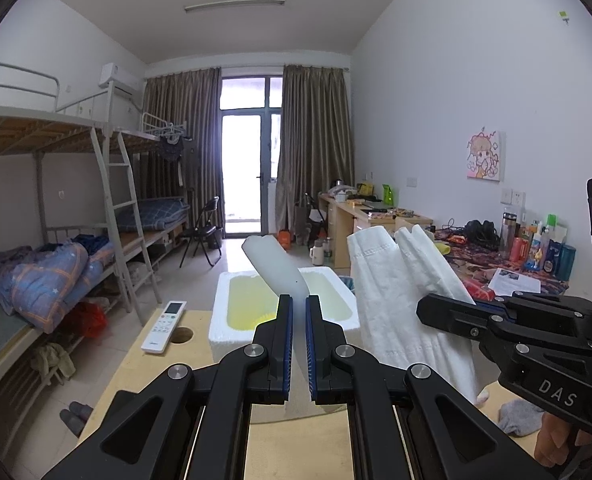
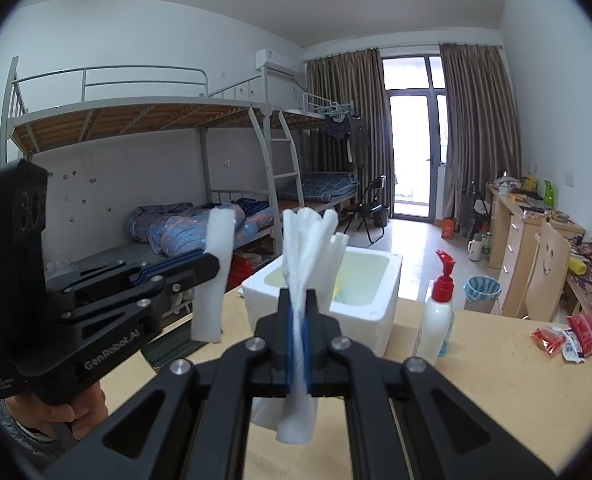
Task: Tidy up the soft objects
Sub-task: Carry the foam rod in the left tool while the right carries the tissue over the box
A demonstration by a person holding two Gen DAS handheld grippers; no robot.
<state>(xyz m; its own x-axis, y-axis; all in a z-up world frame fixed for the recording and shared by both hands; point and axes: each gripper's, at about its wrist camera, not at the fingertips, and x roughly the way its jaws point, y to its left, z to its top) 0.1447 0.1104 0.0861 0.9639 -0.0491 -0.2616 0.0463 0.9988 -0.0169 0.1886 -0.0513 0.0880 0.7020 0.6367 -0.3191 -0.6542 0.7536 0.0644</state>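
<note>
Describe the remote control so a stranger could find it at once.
Start at the wooden table in the foreground and find the white foam box standing on it. The remote lies flat on the tabletop just left of that box, beside a round hole in the wood. It is the only slim white bar with a small screen and rows of buttons.

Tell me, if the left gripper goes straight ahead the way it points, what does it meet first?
Probably the white foam box. The left gripper, shut on a white cloth, points slightly downward at the box's open top, directly ahead on the table. Depth is unclear.
</note>
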